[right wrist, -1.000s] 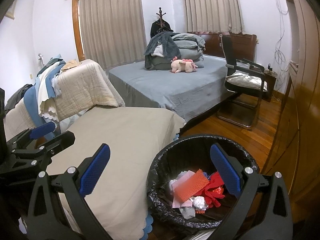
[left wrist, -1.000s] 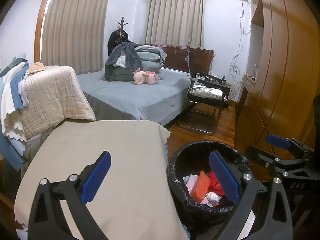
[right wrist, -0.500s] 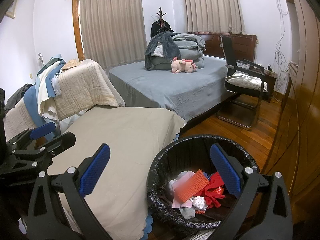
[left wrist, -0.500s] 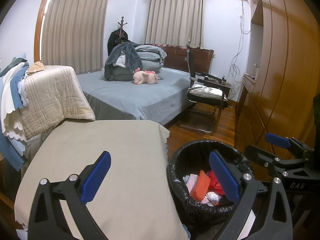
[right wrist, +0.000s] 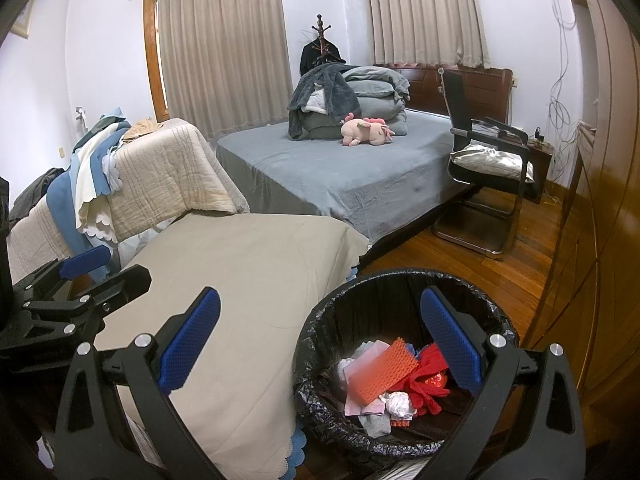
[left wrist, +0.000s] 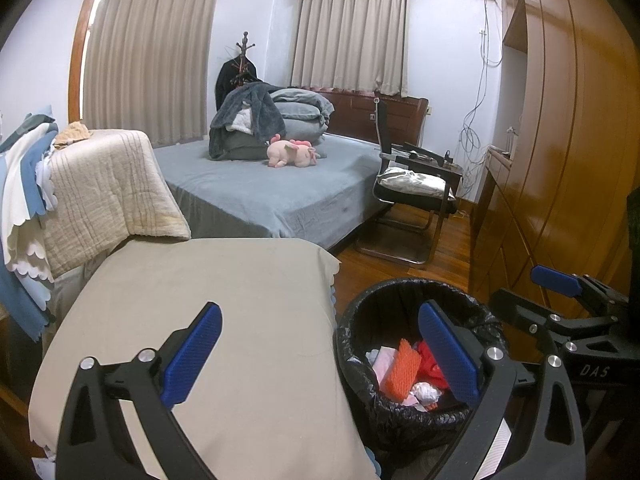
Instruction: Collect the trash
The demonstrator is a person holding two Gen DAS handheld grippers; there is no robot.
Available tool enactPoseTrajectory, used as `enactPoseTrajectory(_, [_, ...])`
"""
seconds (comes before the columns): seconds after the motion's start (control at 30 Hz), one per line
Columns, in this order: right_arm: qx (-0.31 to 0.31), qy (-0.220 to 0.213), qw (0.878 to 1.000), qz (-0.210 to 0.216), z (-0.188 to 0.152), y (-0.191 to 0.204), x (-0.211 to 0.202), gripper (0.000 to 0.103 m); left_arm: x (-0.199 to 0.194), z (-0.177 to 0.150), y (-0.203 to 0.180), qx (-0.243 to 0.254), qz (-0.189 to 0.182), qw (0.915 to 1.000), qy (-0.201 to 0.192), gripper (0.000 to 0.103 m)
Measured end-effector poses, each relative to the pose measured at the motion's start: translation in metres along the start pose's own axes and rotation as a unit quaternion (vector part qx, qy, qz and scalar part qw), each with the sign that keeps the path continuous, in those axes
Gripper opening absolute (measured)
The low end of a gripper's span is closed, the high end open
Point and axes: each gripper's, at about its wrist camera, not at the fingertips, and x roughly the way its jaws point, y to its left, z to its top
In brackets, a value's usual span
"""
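Observation:
A round bin lined with a black bag (left wrist: 360,344) (right wrist: 320,332) stands on the wood floor beside a table under a beige cloth (left wrist: 224,320) (right wrist: 248,264). Inside the bin lie an orange ridged piece (left wrist: 402,370) (right wrist: 382,374), red scraps (right wrist: 430,376) and white and pink crumpled paper (right wrist: 396,404). My left gripper (left wrist: 320,356) is open and empty, straddling the table edge and the bin. My right gripper (right wrist: 320,352) is open and empty above the bin's left rim. Each gripper shows at the side of the other's view.
A bed with a grey sheet (left wrist: 260,192), folded bedding and a pink plush toy (left wrist: 294,152) fills the middle. A black chair (left wrist: 416,184) stands right of it. A wooden wardrobe (left wrist: 560,160) lines the right. Blankets (left wrist: 100,196) hang at the left.

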Motion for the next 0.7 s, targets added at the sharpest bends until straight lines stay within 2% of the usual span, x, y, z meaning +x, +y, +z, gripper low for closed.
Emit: enactPoseTrajectory(0.7, [0.000, 0.000, 1.000, 0.000, 0.0003, -0.0001, 0.0000, 0.098, 0.0000, 0.0002, 0.0014, -0.001, 0.000, 1.0000, 0.001, 0.097])
